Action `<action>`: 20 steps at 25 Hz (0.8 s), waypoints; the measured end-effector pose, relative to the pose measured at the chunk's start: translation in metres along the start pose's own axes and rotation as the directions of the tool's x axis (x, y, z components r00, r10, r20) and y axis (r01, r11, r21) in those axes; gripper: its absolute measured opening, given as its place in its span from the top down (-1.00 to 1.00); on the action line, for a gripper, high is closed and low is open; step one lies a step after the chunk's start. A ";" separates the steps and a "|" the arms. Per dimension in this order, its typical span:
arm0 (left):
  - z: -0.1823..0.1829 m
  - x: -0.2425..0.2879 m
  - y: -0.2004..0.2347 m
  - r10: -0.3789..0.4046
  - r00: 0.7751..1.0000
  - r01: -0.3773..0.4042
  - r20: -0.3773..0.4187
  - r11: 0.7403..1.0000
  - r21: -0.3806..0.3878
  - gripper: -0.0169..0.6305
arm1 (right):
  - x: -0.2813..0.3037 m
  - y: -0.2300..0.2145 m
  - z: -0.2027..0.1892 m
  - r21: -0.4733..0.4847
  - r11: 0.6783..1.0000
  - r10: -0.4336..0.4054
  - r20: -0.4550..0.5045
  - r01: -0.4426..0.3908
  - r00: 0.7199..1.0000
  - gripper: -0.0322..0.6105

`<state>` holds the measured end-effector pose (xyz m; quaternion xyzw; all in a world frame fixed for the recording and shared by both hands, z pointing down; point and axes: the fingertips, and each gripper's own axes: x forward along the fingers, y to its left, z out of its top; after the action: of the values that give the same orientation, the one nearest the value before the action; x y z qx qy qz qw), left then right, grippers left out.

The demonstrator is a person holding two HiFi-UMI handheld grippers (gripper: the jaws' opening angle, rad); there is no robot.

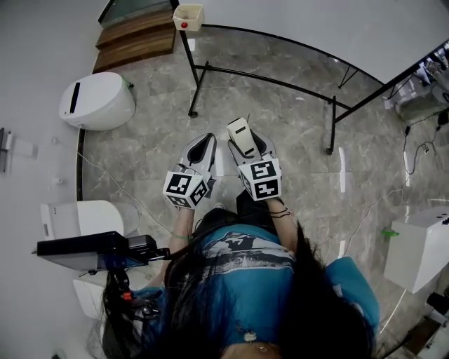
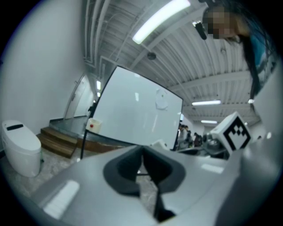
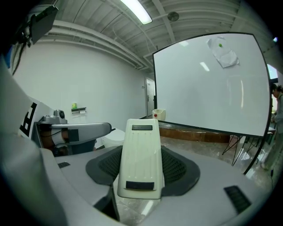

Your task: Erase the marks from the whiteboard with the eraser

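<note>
A cream eraser [image 3: 140,156] stands upright between dark pads, with my right gripper [image 3: 140,132] shut on it. In the head view the eraser [image 1: 240,133] sticks out past the right gripper [image 1: 247,144], and beside it on the left is my left gripper [image 1: 202,146]. The left gripper [image 2: 142,153] is shut, its jaws touching with nothing between them. The whiteboard [image 3: 208,84] stands ahead on a black frame, some way off. A crumpled paper under a green magnet [image 3: 223,53] hangs near its top. I can make out no pen marks on the whiteboard [image 2: 137,110].
A small cream box with a red dot [image 1: 186,17] hangs at the board's left corner. Black stand legs [image 1: 193,105] rest on the marble floor. A white rounded unit [image 1: 95,102] and wooden steps [image 1: 137,38] are at left, a white cabinet [image 1: 421,245] at right.
</note>
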<state>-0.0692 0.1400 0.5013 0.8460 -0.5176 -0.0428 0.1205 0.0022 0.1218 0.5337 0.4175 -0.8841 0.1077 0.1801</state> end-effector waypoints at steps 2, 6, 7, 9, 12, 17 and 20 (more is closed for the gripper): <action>-0.005 -0.018 0.002 -0.010 1.000 0.010 -0.011 1.000 -0.004 0.94 | -0.004 0.016 -0.005 0.016 1.000 -0.008 -0.002 0.009 1.000 0.08; -0.020 -0.036 0.005 -0.033 0.999 0.032 -0.029 0.999 -0.017 0.94 | -0.008 0.033 -0.022 0.035 0.999 -0.022 -0.019 0.023 1.000 0.08; -0.024 -0.038 0.005 -0.039 0.999 0.039 -0.031 0.999 -0.019 0.94 | -0.009 0.036 -0.027 0.038 0.999 -0.024 -0.024 0.025 0.999 0.08; -0.031 -0.041 0.004 -0.054 0.998 0.053 -0.029 0.998 -0.024 0.94 | -0.011 0.040 -0.037 0.048 0.998 -0.029 -0.032 0.030 0.999 0.08; -0.036 -0.043 0.001 -0.078 0.997 0.077 -0.027 0.997 -0.029 0.94 | -0.015 0.042 -0.046 0.065 0.997 -0.042 -0.039 0.044 0.998 0.08; -0.037 -0.044 -0.005 -0.110 0.994 0.109 -0.026 0.993 -0.034 0.94 | -0.023 0.040 -0.047 0.081 0.994 -0.071 -0.044 0.074 0.997 0.08; -0.040 -0.045 -0.005 -0.119 0.993 0.118 -0.024 0.992 -0.038 0.94 | -0.024 0.039 -0.051 0.083 0.993 -0.081 -0.044 0.085 0.996 0.08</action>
<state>-0.0772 0.1886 0.5367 0.8734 -0.4640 -0.0484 0.1399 -0.0027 0.1808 0.5688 0.4589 -0.8568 0.1461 0.1846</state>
